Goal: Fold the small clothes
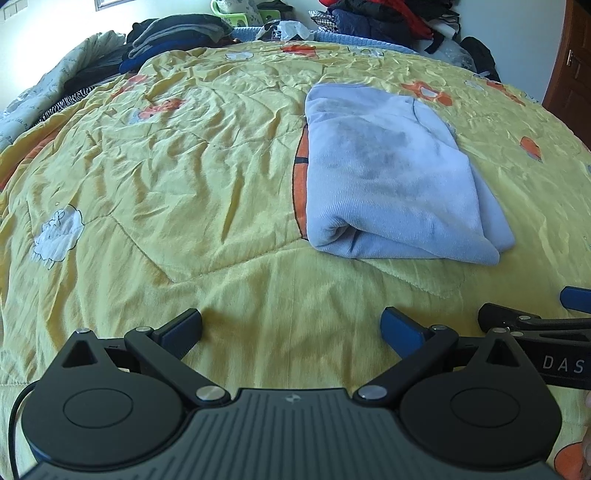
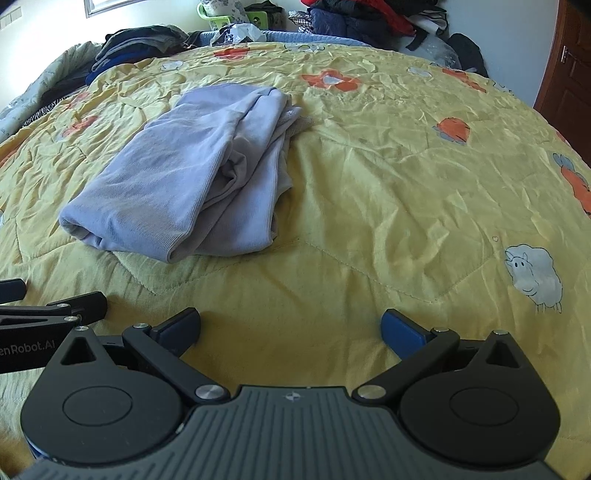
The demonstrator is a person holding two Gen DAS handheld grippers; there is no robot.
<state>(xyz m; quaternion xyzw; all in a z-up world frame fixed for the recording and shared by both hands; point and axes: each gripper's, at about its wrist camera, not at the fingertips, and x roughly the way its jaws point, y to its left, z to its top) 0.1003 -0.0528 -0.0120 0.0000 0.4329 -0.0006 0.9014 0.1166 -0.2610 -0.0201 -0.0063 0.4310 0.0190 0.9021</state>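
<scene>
While I hold both tongs low over the bed, each one stands wide open with nothing between its fingers. My left gripper (image 1: 291,326) hovers above the yellow quilt (image 1: 184,177), its blue-padded fingers spread far apart. My right gripper (image 2: 291,326) is spread just as wide, also above bare quilt. The two tools sit side by side, close together: the right one's black linkage shows at the right edge of the left view, and the left one's at the left edge of the right view.

The pale blue garment (image 1: 391,173) lies folded on the quilt, ahead of both tongs and apart from them. From the left camera it sits ahead and to the right; from the right camera, the same garment (image 2: 184,173) sits ahead and to the left. Its nearer end is a rounded fold, and loose layers show along its right side.

The quilt is wrinkled, printed with orange flowers and a white sheep (image 2: 535,275). A pile of dark clothes (image 1: 173,37) lies at the far left edge of the bed, and another heap of clothes (image 1: 384,18) lies beyond the far edge.
</scene>
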